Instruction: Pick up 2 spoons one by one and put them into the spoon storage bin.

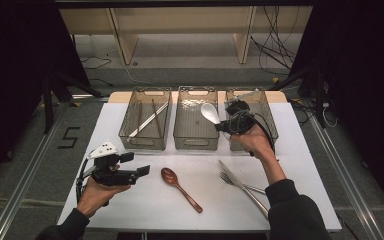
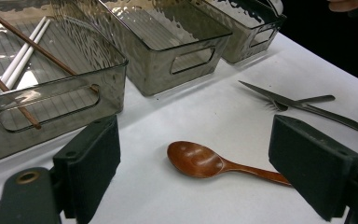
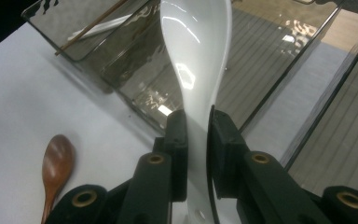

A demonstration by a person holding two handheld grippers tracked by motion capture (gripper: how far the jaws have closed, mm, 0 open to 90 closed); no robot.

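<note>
Right gripper point(image 3: 197, 135) fingers clamp a white spoon point(image 3: 196, 51) over the middle bin point(image 1: 195, 120); left gripper point(image 2: 205, 168) fingers gape empty

3 clear bins point(image 1: 195, 142), 2 spoons: 1 white point(image 1: 210, 113) and 1 wooden point(image 1: 180, 187). 1 knife point(image 1: 240, 186), 1 fork point(image 1: 232, 181), and about 4 chopsticks point(image 1: 147, 120).

Three smoky translucent plastic bins point(image 1: 195, 145) are standing side by side across the far half of the white worktop point(image 1: 130, 200), walling off that edge. A brown wooden spoon point(image 1: 180, 186) is lying mid-front, and a steel knife and fork point(image 1: 240, 184) are lying crossed to its right. Open room is lying between them, along the near edge, and in the strip before the bins.
</note>
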